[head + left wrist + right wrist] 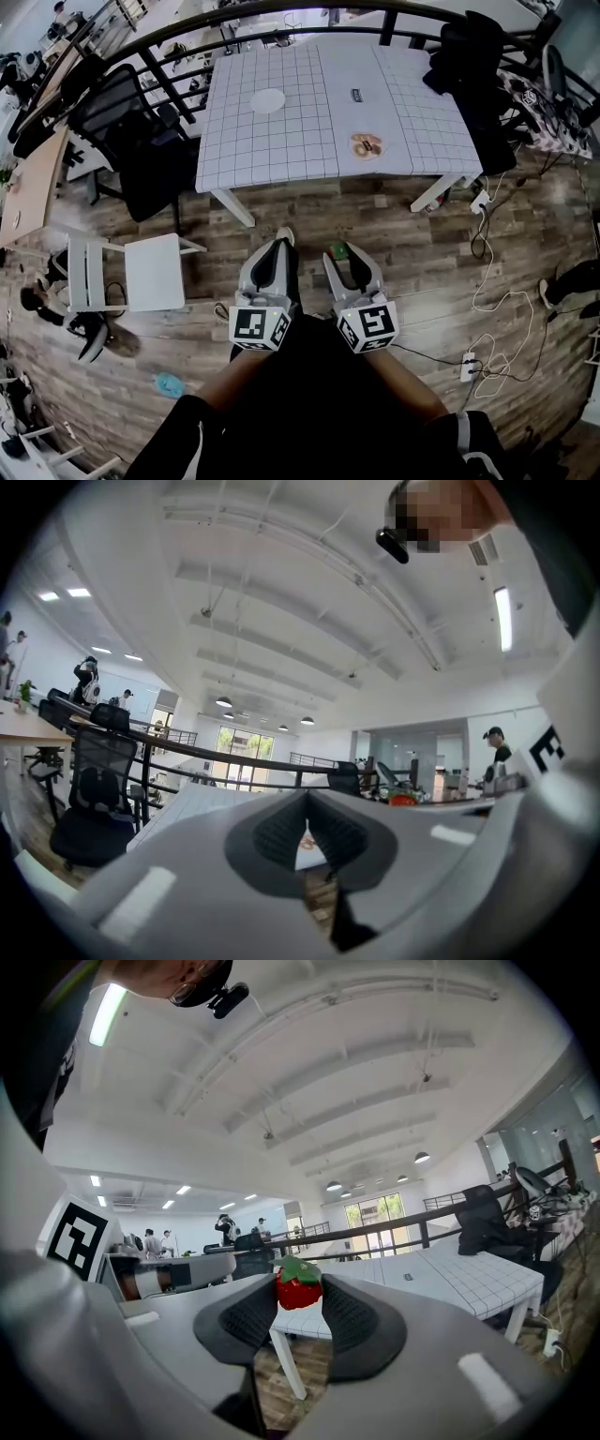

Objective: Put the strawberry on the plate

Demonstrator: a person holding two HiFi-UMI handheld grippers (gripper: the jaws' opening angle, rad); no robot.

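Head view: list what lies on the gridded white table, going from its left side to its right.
white plate → small dish with brown items → heap of black clothing at the table's right corner

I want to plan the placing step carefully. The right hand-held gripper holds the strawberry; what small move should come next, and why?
Probably carry the right hand-held gripper forward toward the table, with its jaws closed. The strawberry sits pinched between them, but the empty white plate lies well ahead on the tabletop, not yet under the gripper.
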